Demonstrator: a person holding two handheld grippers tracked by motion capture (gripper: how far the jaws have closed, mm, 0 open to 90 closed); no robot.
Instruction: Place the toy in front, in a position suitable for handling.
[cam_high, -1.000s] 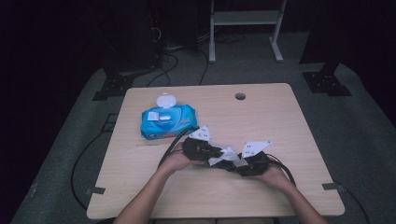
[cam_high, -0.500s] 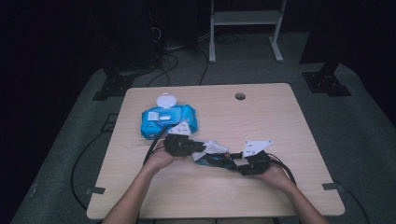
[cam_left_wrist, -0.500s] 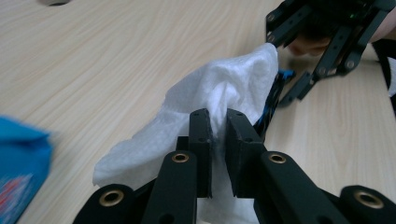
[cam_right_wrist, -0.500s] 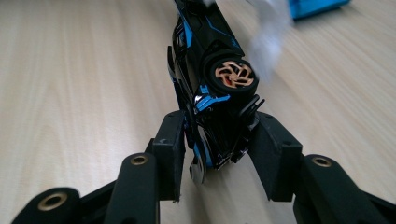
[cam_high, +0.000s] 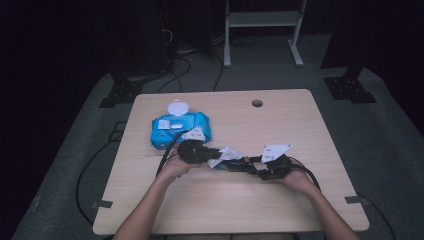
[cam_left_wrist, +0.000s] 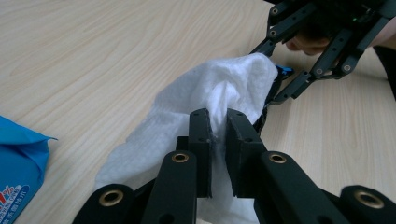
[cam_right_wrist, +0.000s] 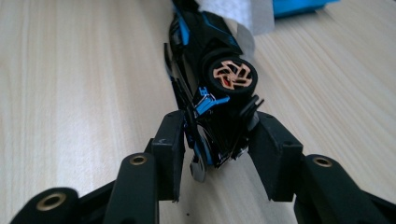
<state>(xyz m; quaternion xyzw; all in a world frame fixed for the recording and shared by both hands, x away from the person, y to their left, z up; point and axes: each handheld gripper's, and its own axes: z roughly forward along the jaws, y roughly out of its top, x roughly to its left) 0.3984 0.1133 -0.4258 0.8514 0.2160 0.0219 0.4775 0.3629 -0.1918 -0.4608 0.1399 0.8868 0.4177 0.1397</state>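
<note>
Holding a toy car (cam_right_wrist: 212, 93) in our right gripper (cam_right_wrist: 217, 144), we see both jaws pressed on the car's sides near one end, the car turned on its side so a wheel (cam_right_wrist: 232, 77) with a copper-coloured rim faces up. The car is black with blue trim and lies low over the table (cam_high: 280, 115), near the middle of it, between our two hands. Our left gripper (cam_left_wrist: 218, 135) has its jaws pressed together on a white wipe (cam_left_wrist: 205, 98), pinching a fold of it; the rest of the wipe drapes down to the table and its far end lies against the car's other end. In the high view the left gripper (cam_high: 212, 154) and right gripper (cam_high: 250, 165) point toward each other, the wipe (cam_high: 225, 154) between them. A blue wipes pack (cam_high: 172, 130) with its white lid (cam_high: 176, 107) flipped open lies just beyond the left hand (cam_high: 175, 167), on the table's far left part. The right hand (cam_high: 295, 180) rests low at the table's right half. Cables trail from both grippers toward us.
</note>
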